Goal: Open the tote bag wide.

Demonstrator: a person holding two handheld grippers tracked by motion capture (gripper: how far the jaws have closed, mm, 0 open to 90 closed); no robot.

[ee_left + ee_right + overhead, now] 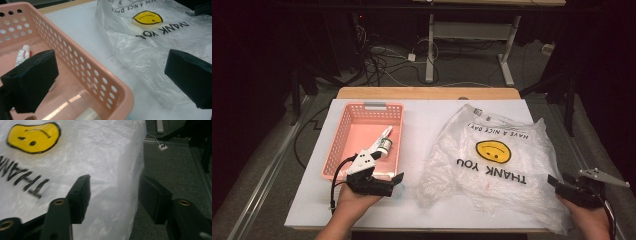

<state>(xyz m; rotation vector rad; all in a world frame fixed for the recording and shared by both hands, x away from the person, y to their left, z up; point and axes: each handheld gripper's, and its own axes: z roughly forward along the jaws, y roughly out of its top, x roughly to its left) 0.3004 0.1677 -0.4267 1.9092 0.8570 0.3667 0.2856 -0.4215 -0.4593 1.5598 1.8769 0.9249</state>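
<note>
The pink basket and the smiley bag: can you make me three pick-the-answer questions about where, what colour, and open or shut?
1. Where is the pink basket?
A. left of the plastic bag
B. on top of the bag
C. on the floor

2. What colour is the smiley face on the plastic bag?
A. green
B. yellow
C. blue

3. How do the left tongs stand?
A. shut on a tube
B. shut on the bag
C. open, holding nothing

Answers:
1 A, the high view shows the basket to the bag's left on the white table.
2 B, the face is yellow with black lines.
3 C, the left gripper view shows both jaws wide apart, nothing pinched.
</note>
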